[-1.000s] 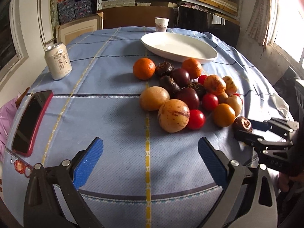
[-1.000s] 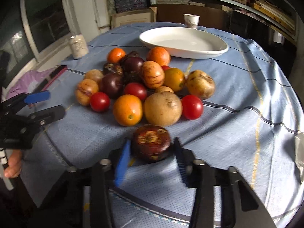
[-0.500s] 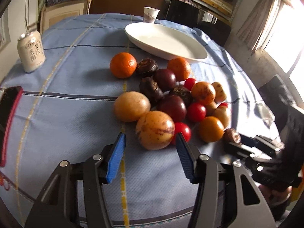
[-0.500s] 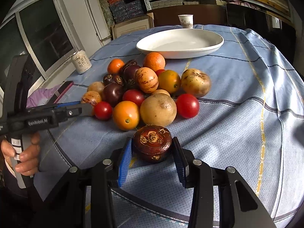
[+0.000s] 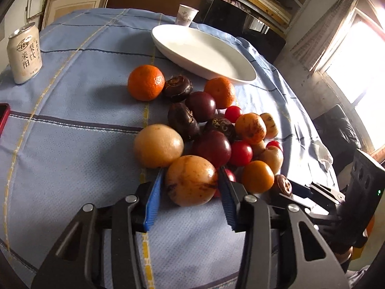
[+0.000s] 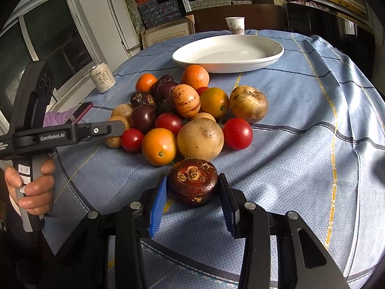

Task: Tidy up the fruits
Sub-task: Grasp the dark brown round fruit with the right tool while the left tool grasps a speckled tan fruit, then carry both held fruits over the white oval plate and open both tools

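A pile of mixed fruit (image 5: 211, 130) lies on the blue tablecloth, also seen in the right wrist view (image 6: 182, 110). My left gripper (image 5: 191, 187) is shut on a speckled tan-orange fruit (image 5: 191, 180) at the pile's near edge. My right gripper (image 6: 192, 192) is shut on a dark brown water chestnut (image 6: 192, 181), which also shows in the left wrist view (image 5: 282, 185). A white oval plate (image 5: 204, 53) stands empty beyond the pile, also in the right wrist view (image 6: 228, 53).
A drink can (image 5: 24, 53) stands at the far left, with a red phone (image 5: 3, 118) nearer. A paper cup (image 5: 186, 15) stands behind the plate. The left gripper's body (image 6: 60, 134) reaches in from the left. Shelves stand behind the table.
My left gripper has moved forward to the pile and closed its jaws around the speckled tan-orange fruit. My right gripper still holds the water chestnut, with little movement.
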A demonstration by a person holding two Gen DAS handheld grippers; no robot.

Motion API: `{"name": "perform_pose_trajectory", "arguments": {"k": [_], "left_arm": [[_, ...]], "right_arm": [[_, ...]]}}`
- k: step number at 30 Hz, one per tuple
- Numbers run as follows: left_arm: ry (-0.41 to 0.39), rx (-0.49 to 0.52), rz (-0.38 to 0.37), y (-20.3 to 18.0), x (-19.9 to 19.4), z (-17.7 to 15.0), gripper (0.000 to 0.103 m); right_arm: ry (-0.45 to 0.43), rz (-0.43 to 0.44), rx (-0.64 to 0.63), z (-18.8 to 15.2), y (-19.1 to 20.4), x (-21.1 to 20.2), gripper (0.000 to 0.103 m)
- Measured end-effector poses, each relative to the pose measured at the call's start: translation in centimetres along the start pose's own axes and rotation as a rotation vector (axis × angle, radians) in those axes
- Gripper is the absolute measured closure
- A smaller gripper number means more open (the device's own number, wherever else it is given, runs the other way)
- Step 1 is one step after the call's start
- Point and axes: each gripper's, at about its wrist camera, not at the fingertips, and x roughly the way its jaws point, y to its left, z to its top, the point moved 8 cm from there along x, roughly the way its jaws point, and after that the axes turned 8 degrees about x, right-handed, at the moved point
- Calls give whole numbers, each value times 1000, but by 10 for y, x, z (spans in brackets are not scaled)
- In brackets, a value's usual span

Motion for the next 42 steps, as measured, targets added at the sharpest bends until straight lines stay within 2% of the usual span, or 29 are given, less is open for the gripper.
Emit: {"name": "perform_pose_trajectory", "arguments": {"k": [5, 11, 16, 20, 25, 29, 34, 38, 42], "left_arm": [[-7, 22, 7, -2, -8, -8, 60], [-23, 74, 21, -8, -20, -14, 60], [-68, 97, 7, -10, -39, -1, 60], [-110, 127, -4, -12, -53, 24, 60], [-128, 153, -8, -11, -51, 64, 60], [-93, 179, 30, -4, -21, 112, 60], [-23, 155, 62, 8, 40, 172, 60], [30, 177, 122, 11, 83, 197, 60], [92, 182, 152, 18, 115, 204, 60]], "right_arm": [[-2, 5, -4, 0, 0, -1, 61], [-17, 52, -21, 1, 5, -11, 61], [-33, 66, -76, 10, 14, -24, 61], [-62, 84, -111, 40, 18, -37, 61], [-124, 55, -103, 90, 7, -40, 61], [-153, 27, -22, 140, -19, -20, 61], [-105, -8, 59, 185, -49, 33, 61], [-54, -44, 67, 200, -59, 69, 61], [-11, -84, 53, 205, -64, 90, 61]]}}
